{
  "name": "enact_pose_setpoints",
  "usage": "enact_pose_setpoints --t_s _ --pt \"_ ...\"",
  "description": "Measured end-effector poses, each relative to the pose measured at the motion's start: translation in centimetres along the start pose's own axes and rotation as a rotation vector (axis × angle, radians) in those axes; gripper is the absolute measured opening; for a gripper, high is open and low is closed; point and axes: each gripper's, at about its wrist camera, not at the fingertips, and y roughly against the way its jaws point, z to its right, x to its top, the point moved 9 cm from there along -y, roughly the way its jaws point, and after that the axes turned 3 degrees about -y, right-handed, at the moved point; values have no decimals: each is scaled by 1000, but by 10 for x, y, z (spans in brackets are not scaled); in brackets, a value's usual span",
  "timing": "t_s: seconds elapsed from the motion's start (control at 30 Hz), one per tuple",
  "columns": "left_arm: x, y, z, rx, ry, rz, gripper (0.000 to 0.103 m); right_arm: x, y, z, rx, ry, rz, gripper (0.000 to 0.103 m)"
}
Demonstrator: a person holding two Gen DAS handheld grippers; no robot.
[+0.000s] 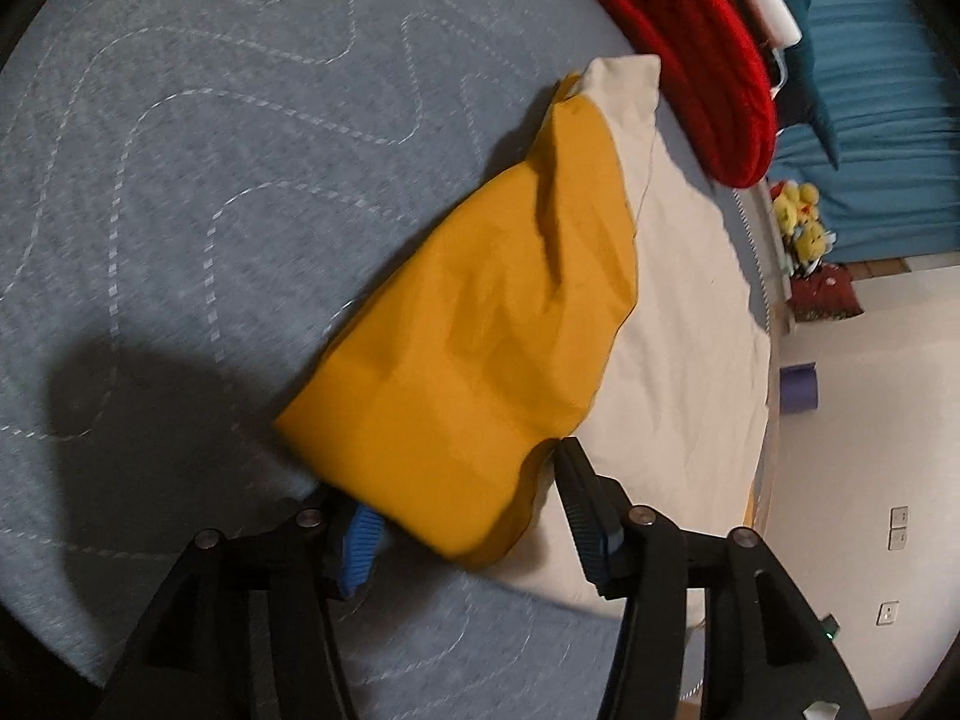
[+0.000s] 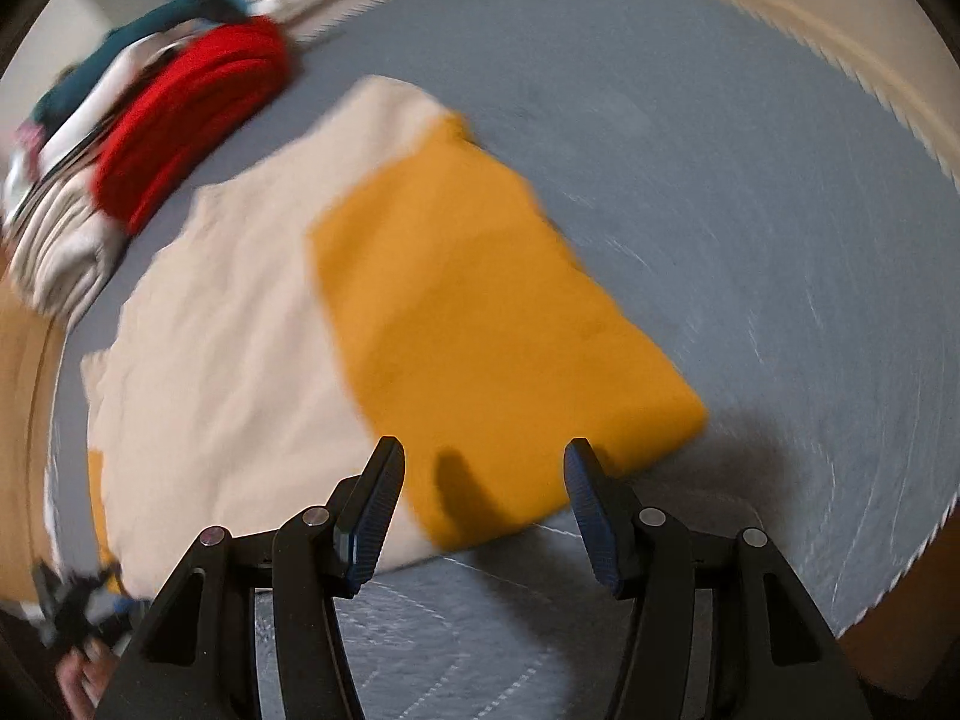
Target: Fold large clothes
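While the left wrist view looks down on a grey quilted mattress (image 1: 180,180), the left gripper (image 1: 462,492) stands spread around the near corner of a mustard-yellow and cream cloth garment (image 1: 480,330), pads not pressing it. Beyond lies a red knitted piece (image 1: 690,60). Across the blurred right wrist view, the right gripper (image 2: 480,498) hangs spread above the garment's (image 2: 468,300) near yellow edge, gripping nothing.

Garment (image 2: 252,324) spread on quilted mat (image 2: 750,192), folded flap (image 2: 480,324) on top; clothes stack (image 2: 138,144) behind.
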Motion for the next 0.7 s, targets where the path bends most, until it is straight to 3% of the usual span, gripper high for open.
enact_pose_setpoints --t_s 0.23,0.3,0.47,0.7 --pt "11 -9 10 -52 19 84 53 -9 12 -52 94 225 32 56" --pt "14 -15 16 -60 22 100 48 -21 13 -69 128 290 21 56" --pt "16 -22 21 -91 23 94 19 -60 10 -127 173 533 5 56" --pt "28 17 45 -115 -69 173 12 -103 7 -193 221 703 -16 56"
